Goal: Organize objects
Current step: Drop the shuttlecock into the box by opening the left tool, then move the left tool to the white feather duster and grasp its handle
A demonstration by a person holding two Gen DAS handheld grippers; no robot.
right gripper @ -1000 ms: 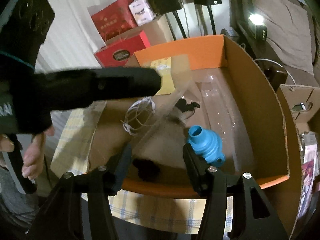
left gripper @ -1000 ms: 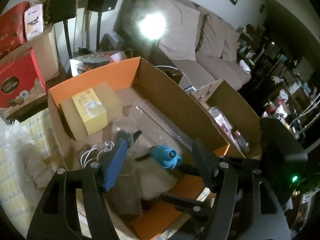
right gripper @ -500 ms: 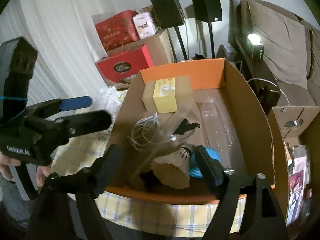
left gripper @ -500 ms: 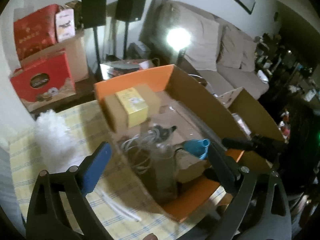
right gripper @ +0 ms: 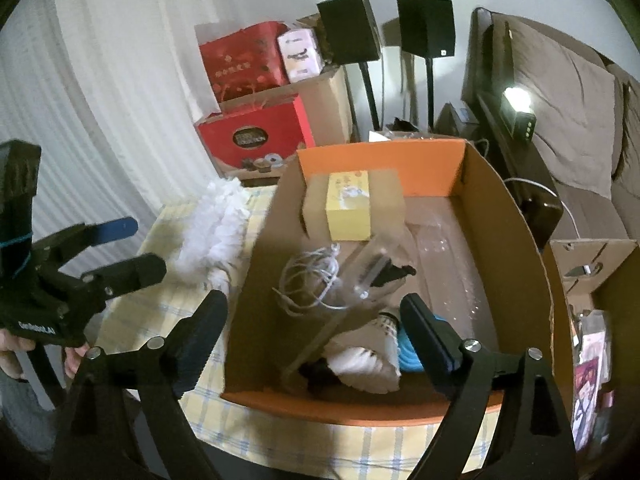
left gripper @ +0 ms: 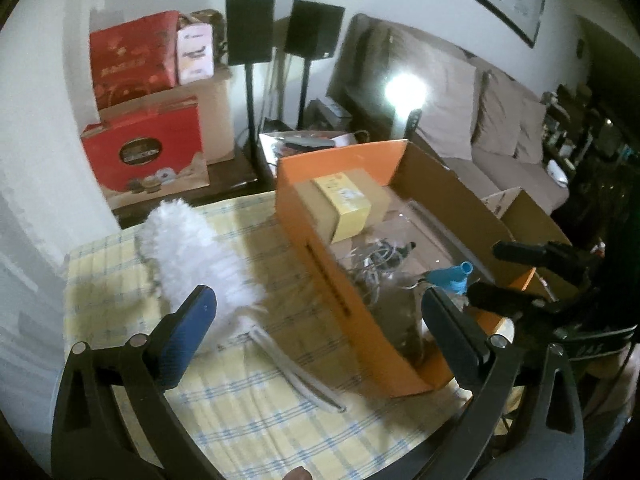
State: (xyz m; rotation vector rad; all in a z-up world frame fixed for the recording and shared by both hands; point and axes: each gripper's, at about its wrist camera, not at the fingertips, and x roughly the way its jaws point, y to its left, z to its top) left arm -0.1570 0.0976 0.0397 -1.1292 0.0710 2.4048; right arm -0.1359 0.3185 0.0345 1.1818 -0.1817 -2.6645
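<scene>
- My left claw point(left gripper: 316, 320) is spread wide and empty, hovering over the tabletop point(left gripper: 248, 412), which is covered by a yellow cloth checked in blue; one finger point(left gripper: 188, 330) has a blue pad.
- My right claw point(right gripper: 312, 332) is also wide open and holds nothing, poised above the near end of the orange cardboard box point(right gripper: 516, 216); the left claw shows in this view too, off to the left with a hand point(right gripper: 12, 356) under it.
- Just left of the box, on the cloth, lies a white fluffy duster point(left gripper: 192, 248), its pale handle point(left gripper: 296, 372) pointing toward me.
- Inside the box: a brown carton with a yellow label point(right gripper: 350, 204) at the far end, a coil of white cable point(right gripper: 308, 276) in the middle, a clear plastic tube point(right gripper: 372, 264) lying aslant, a shuttlecock point(right gripper: 368, 360) and a blue plastic piece point(left gripper: 454, 276) at the near end.
- The label's print is too small to read.
- Beyond the tabletop, red gift boxes point(right gripper: 252, 136) are stacked against a white wall; their lettering is blurred.
- Two black speakers on stands point(left gripper: 250, 28) stand behind, and a beige sofa point(left gripper: 492, 120) with a bright lamp point(left gripper: 404, 90) fills the right side.
- A second open cardboard box point(right gripper: 592, 276) sits right of the orange one.
</scene>
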